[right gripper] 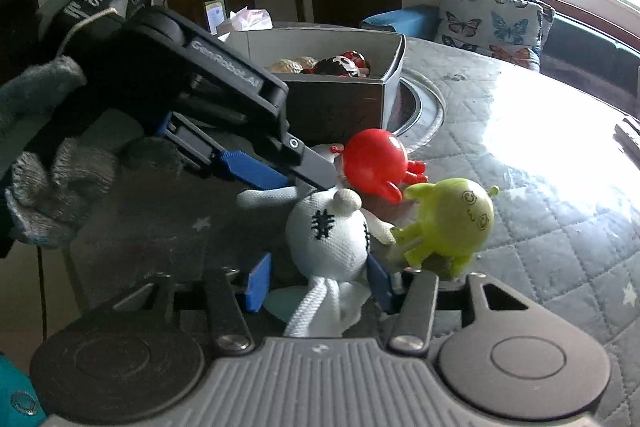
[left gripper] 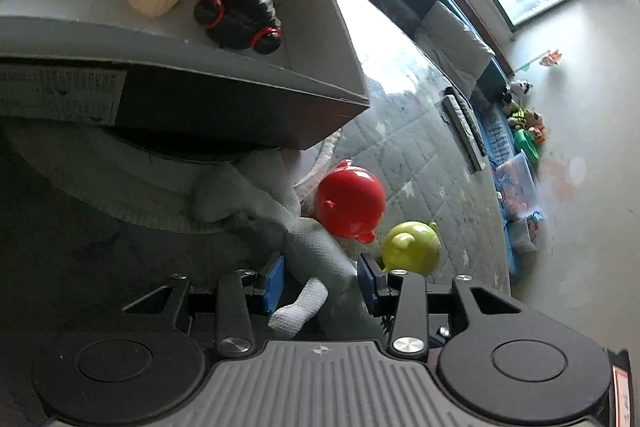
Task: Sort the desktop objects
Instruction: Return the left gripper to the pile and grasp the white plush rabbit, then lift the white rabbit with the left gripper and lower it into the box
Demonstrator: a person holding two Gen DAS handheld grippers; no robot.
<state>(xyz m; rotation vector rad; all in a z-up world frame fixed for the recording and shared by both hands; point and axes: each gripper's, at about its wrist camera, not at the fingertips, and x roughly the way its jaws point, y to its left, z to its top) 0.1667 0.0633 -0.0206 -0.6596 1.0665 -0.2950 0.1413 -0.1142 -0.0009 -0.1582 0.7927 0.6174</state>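
The white knitted doll (right gripper: 326,239) lies on the quilted worktop (right gripper: 540,219), just near of the grey box (right gripper: 340,99). It looks soft and light, so the round head is the best place to grasp. The right hand-held gripper (right gripper: 320,277) is spread wide around the head, not yet closed on it. The left hand-held gripper (left gripper: 320,281) stands open around the doll's limbs.

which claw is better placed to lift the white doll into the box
Probably the right claw: its open blue fingers straddle the white doll at the head. The left claw only brackets a limb. The box sits just beyond.
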